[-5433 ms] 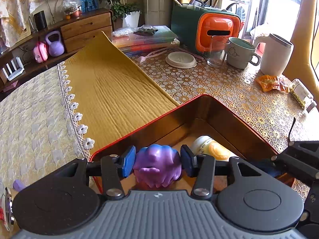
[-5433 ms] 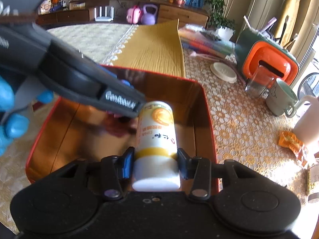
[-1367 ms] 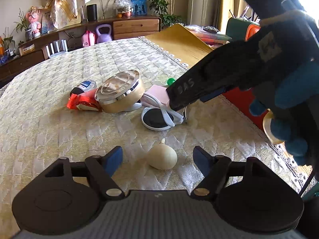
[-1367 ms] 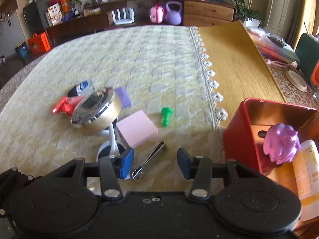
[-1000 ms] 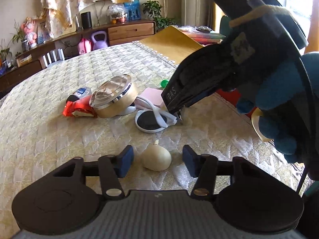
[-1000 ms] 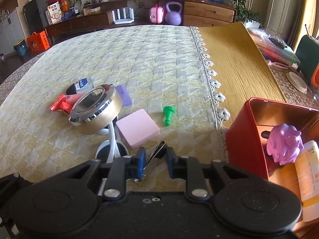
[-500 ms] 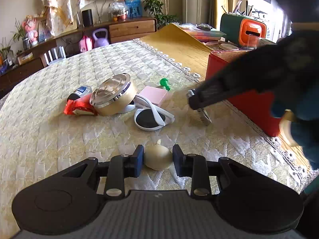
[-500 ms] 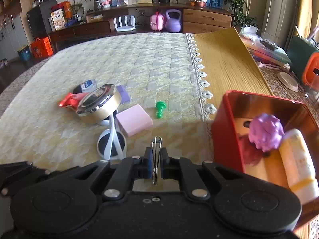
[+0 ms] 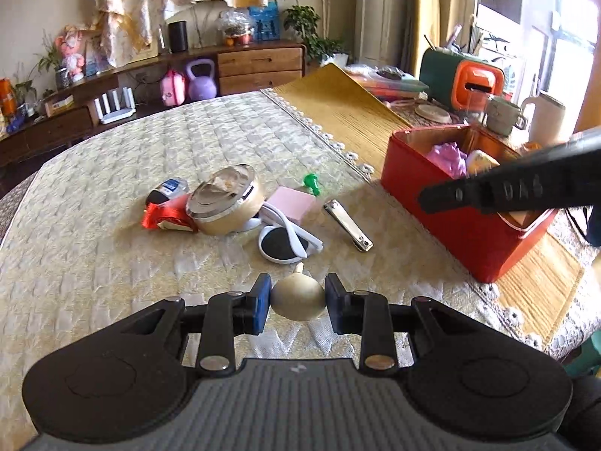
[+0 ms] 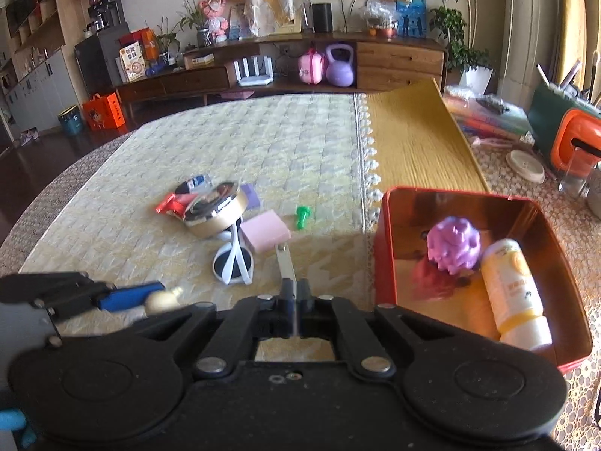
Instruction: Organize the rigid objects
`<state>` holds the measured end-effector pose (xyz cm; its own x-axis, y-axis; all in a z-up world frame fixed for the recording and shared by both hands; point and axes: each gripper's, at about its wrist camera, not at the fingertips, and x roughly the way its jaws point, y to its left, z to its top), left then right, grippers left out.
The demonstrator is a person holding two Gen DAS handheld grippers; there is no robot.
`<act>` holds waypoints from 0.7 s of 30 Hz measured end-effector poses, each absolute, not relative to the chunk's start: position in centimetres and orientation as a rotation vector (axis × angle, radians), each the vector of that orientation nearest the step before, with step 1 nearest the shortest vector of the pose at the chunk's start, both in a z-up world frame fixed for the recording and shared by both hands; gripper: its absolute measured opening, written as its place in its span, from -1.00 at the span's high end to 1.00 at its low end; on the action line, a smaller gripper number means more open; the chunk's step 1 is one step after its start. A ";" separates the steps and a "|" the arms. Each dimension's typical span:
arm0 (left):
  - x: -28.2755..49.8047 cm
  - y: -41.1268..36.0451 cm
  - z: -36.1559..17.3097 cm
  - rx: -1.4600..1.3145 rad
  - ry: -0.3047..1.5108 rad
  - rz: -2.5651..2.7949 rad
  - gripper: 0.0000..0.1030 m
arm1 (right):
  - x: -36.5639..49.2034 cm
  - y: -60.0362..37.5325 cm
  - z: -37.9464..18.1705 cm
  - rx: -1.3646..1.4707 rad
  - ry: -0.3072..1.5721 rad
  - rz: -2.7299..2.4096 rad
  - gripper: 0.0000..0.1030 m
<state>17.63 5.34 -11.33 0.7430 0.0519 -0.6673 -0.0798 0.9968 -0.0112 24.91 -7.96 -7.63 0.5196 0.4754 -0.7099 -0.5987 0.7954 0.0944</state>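
From the left wrist, the left tongs (image 9: 298,302) sit at 6 o'clock, closed snugly on a small cream gourd-shaped ornament (image 9: 298,300), one blue pad against each side and its little stem pointing away from the camera. It hangs just above the pale quilted cloth (image 9: 112,263) covering the worktop. At 3 o'clock stands an open red metal box (image 9: 462,233) holding a purple spiky toy (image 9: 447,158) and a white-and-yellow bottle (image 9: 480,159). The right tongs (image 9: 423,200) reach in over the box's near wall. A silver nail clipper (image 9: 348,224) lies flat on the cloth at the centre, apart from both tongs. At 10 o'clock from it a round gold tin with a shiny lid (image 9: 225,206) sits tilted and closed, its contents hidden. From the right wrist, the right tongs show all but closed, jaws just beginning to part, and I can make out nothing gripped between them. The clipper's near end disappears behind them. The red box fills 3 o'clock, the toy against its far-left inner side, the bottle lying to the toy's right.
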 end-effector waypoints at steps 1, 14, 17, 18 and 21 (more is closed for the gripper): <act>17.5 5.5 -11.3 -0.045 0.730 0.079 0.41 | 25.0 -8.0 -7.9 -0.168 0.799 0.644 0.65; 17.8 6.9 -12.9 -0.080 0.773 0.084 0.41 | 28.0 -3.5 -11.6 -0.292 0.818 0.700 0.32; 18.1 7.2 -13.3 -0.088 0.779 0.077 0.41 | 29.0 -2.5 -12.5 -0.301 0.833 0.709 0.40; 18.1 7.3 -13.4 -0.091 0.781 0.076 0.41 | 29.3 -2.3 -12.8 -0.309 0.838 0.706 0.42; 18.3 7.6 -13.6 -0.096 0.785 0.072 0.41 | 29.9 -1.9 -13.3 -0.314 0.850 0.707 0.54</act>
<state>18.27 7.55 -13.62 0.7056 0.0286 -0.7080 -0.1003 0.9932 -0.0598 29.85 -1.88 -13.32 0.4529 0.4418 -0.7744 -0.6810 0.7321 0.0194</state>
